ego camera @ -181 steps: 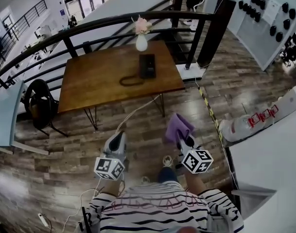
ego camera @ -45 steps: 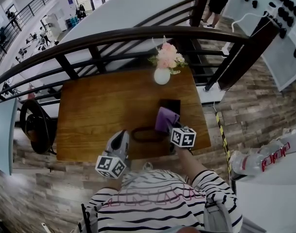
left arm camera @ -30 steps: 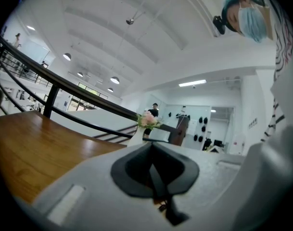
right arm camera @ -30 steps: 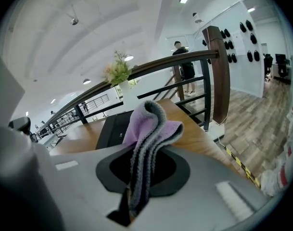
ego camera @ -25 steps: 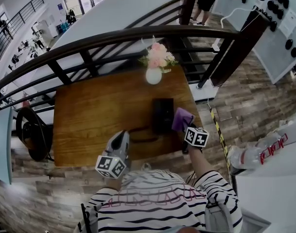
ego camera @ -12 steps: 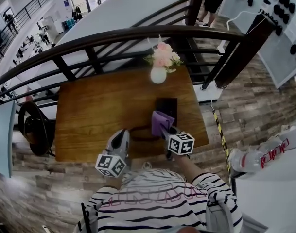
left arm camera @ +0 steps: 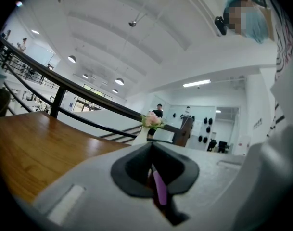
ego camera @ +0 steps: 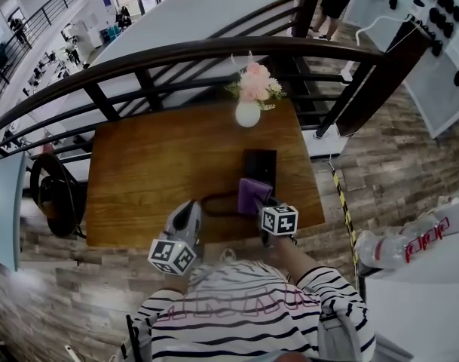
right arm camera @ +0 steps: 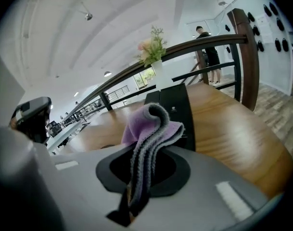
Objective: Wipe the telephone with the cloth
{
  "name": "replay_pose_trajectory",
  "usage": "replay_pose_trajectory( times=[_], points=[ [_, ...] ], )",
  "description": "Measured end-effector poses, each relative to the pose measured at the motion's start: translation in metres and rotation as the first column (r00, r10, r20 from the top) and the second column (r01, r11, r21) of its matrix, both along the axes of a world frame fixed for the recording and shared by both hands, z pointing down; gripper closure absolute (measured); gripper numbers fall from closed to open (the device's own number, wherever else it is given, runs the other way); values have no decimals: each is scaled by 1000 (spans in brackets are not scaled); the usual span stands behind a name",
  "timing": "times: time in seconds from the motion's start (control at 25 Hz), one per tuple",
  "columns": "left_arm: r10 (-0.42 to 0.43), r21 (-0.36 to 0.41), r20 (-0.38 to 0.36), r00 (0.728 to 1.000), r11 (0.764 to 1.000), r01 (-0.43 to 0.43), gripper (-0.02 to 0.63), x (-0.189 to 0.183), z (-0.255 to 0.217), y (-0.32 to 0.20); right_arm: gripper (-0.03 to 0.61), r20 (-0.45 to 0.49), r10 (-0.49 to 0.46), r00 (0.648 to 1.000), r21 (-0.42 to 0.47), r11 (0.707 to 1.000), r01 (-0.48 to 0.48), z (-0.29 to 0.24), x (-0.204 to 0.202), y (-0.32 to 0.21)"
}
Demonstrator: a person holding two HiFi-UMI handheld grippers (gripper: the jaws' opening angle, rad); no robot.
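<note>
One table [ego camera: 154, 164] carried one black phone [ego camera: 261, 164], one coiled cord [ego camera: 218, 204] and one flower vase [ego camera: 248, 114]. Two grippers were in view. Right gripper [ego camera: 259, 204] was clamped on one purple cloth [ego camera: 253, 191]; the cloth lay over the phone's near end and hid it, contact not resolved. Left gripper [ego camera: 190, 208] had jaws together, nothing held, at the table's near edge. Purple sliver [left arm camera: 159, 189] at its jaw line was not identifiable

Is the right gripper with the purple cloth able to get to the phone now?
Most likely yes. The right gripper, shut on the cloth, hangs right at the near end of the telephone, and nothing stands between them on the table.
</note>
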State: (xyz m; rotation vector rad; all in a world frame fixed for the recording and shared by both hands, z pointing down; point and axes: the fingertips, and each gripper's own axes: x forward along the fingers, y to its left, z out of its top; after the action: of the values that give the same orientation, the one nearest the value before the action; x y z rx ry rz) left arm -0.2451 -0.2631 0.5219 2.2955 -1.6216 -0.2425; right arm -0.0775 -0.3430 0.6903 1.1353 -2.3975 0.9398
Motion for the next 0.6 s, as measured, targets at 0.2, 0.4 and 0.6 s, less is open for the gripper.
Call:
replay_pose_trajectory(
  times=[0.2, 0.4, 0.6],
  points=[
    [17, 1, 1, 1000, 1000, -17, 612, 8, 0, -1, 541, -33, 92, 995, -14, 996, -92, 10, 44, -3],
    [33, 6, 2, 999, 999, -33, 612, 21, -1, 0, 541, -55, 176, 983, -16, 984, -177, 12, 89, -3],
    [47, 9, 4, 999, 999, -47, 612, 35, -4, 0, 541, -68, 228, 971, -15, 973, -229, 11, 115, -2]
  ],
)
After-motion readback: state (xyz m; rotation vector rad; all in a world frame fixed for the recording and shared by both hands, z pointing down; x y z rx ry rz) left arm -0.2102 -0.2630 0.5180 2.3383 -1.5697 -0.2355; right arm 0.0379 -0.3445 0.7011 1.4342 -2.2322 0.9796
